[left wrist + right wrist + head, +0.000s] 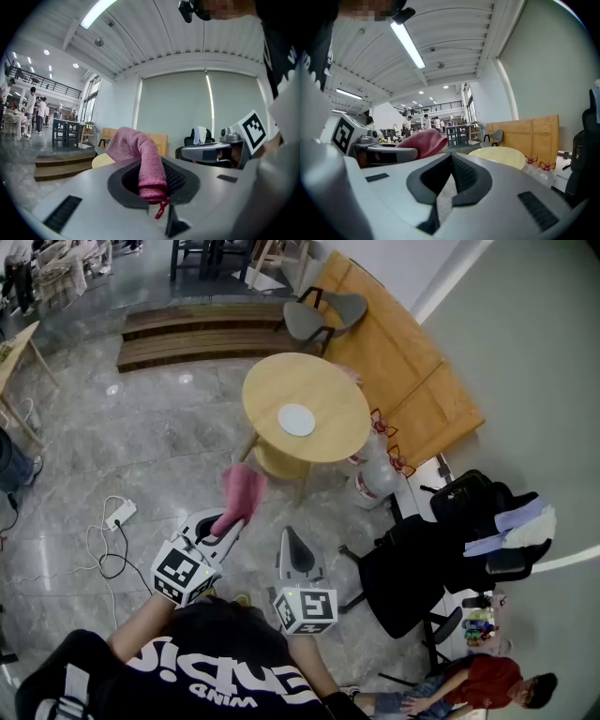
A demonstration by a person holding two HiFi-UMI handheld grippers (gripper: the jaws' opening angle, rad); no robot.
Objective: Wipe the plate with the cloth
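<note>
The left tool (231, 523) is gripping the pink cloth (242, 493), its jaws closed on it, above the grey marble floor (159, 446). The right tool (289, 536) is hovering beside it, jaws together and empty. The white plate (296, 419) is lying mid-table on the round wooden table (342, 432) ahead, well apart from both.

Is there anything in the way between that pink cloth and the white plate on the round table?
Nothing visible. The pink cloth, clamped in the left gripper, hangs over the floor short of the round table; the plate lies alone on its top. The right gripper sits off to one side.
</note>
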